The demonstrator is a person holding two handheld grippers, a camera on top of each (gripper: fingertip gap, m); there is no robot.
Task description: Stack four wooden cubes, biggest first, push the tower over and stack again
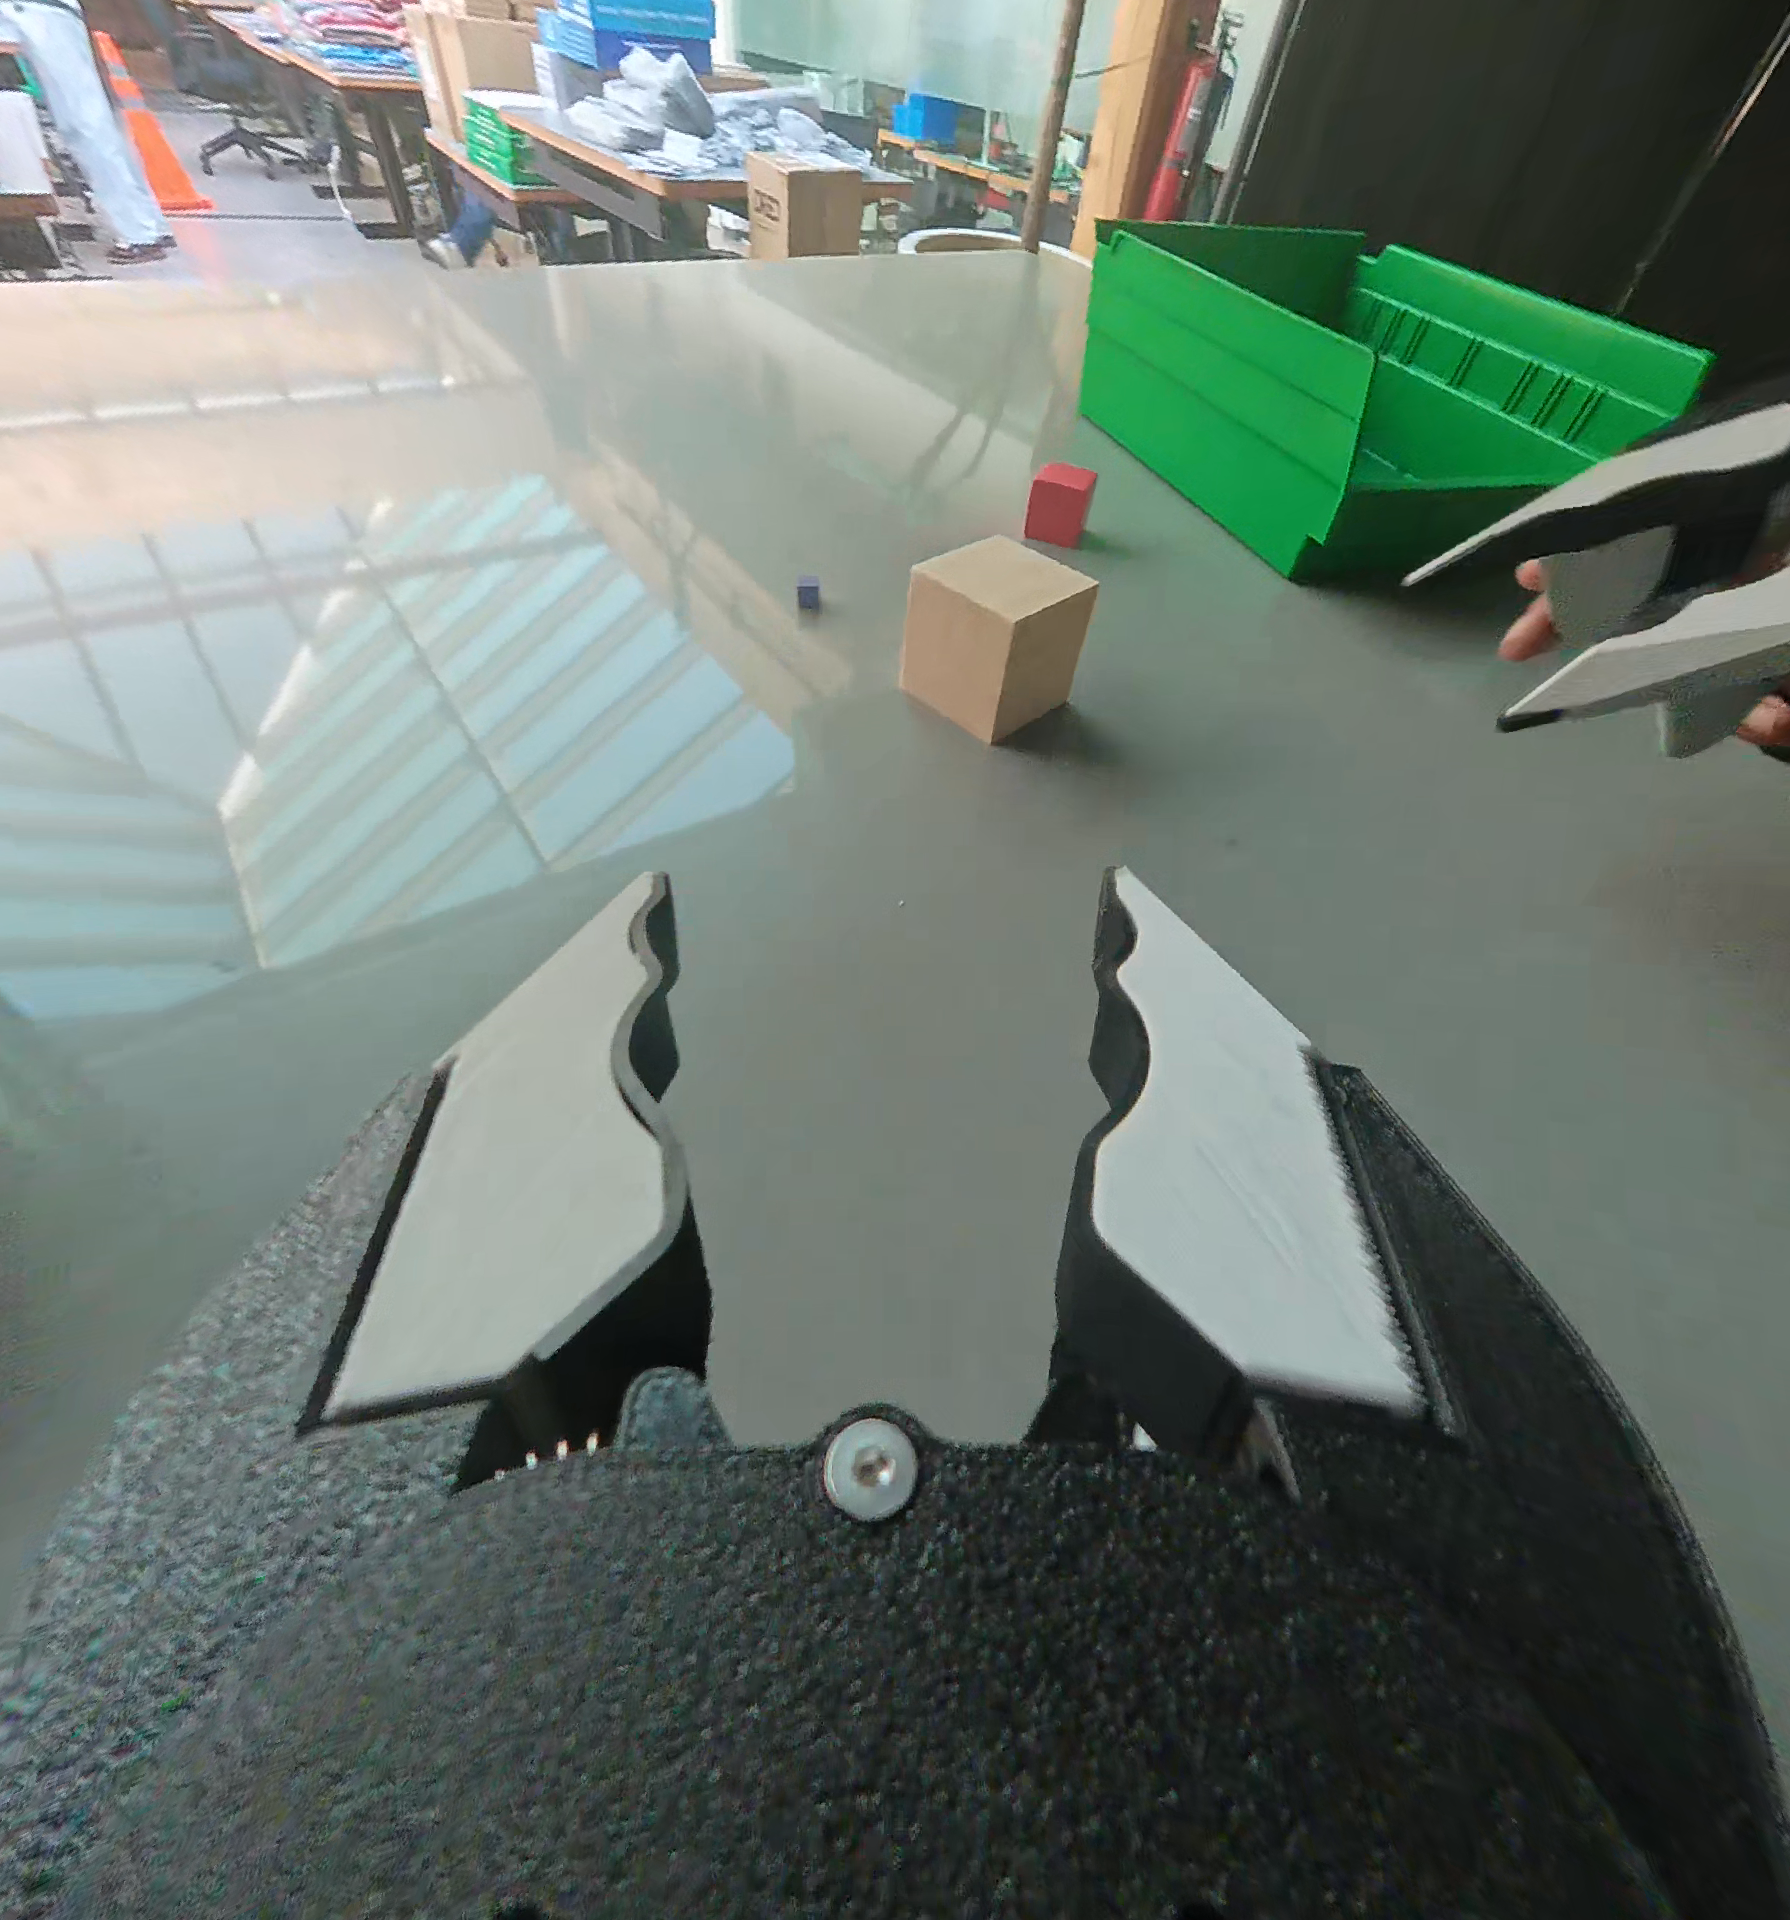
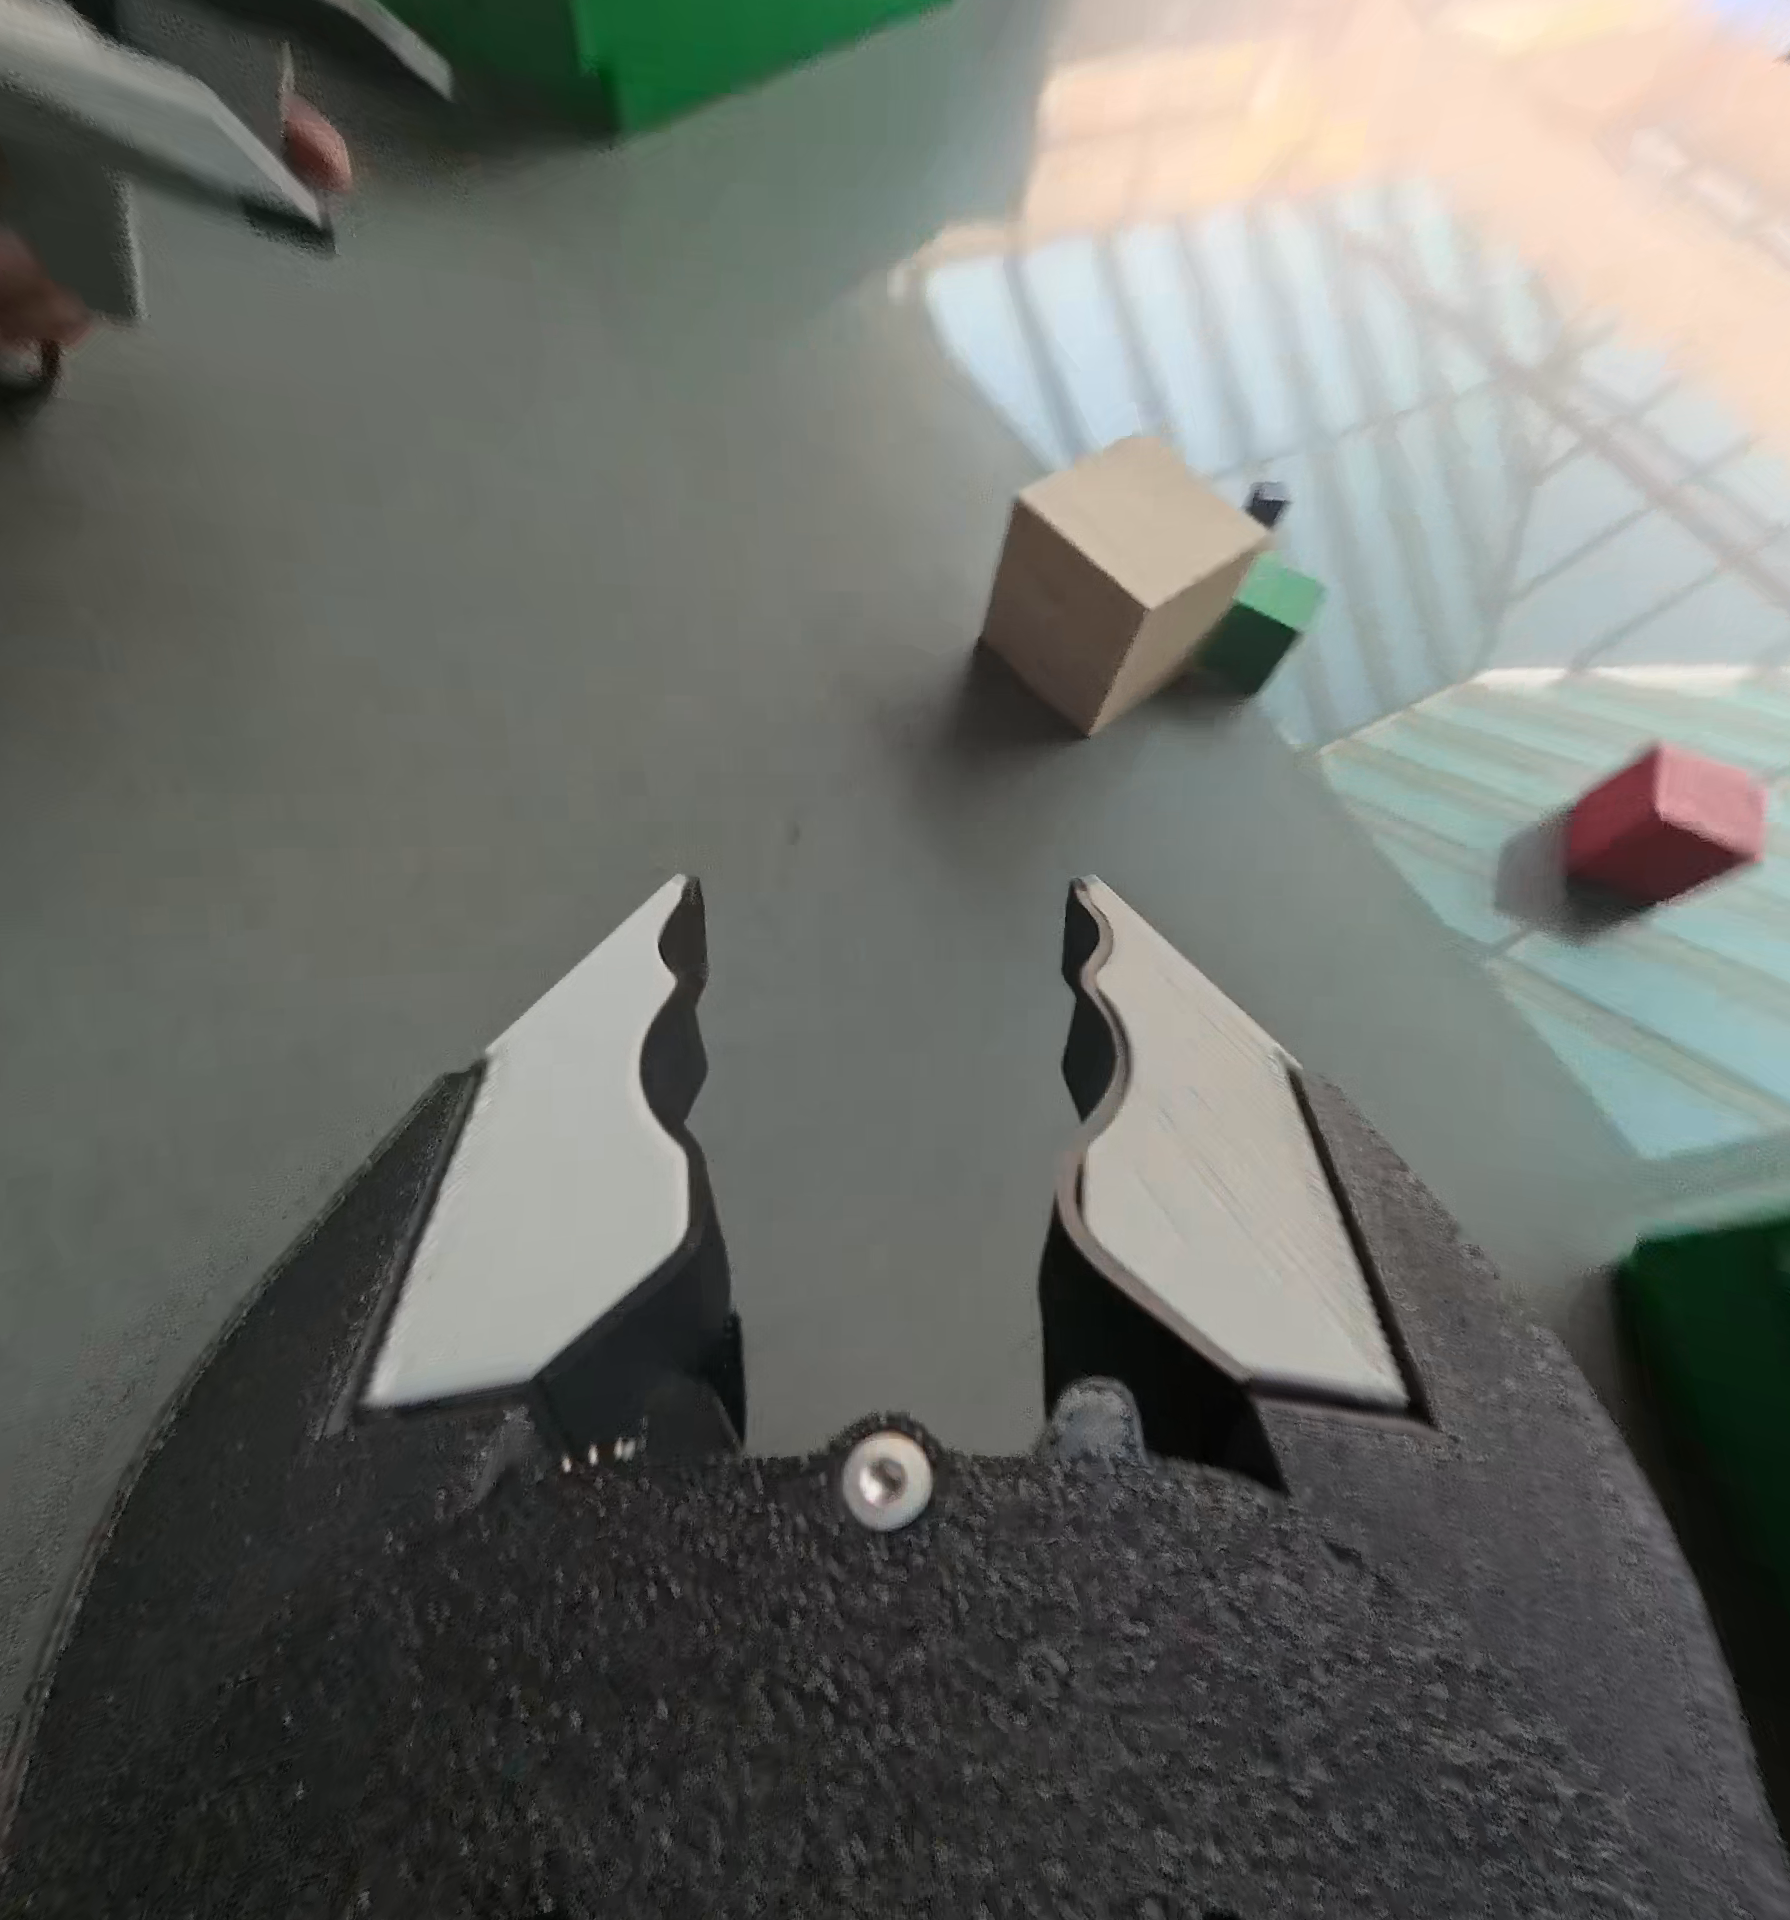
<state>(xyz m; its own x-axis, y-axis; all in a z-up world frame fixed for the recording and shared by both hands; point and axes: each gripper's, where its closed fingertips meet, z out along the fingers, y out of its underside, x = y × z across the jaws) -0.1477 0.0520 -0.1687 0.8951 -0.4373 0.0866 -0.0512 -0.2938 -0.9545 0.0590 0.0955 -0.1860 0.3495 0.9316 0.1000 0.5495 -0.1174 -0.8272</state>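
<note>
Grippers: left gripper (image 1: 886, 888), right gripper (image 2: 886, 894) both apart, empty | green block (image 2: 1270, 621) half-hidden behind tan cube (image 2: 1109, 582)

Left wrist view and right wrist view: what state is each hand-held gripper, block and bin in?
Left hand-held gripper: open, empty.
Right hand-held gripper: open, empty.
Tan block: resting on table.
Red block: resting on table.
Green block: behind tan block.
Green bin: open-topped.
</note>
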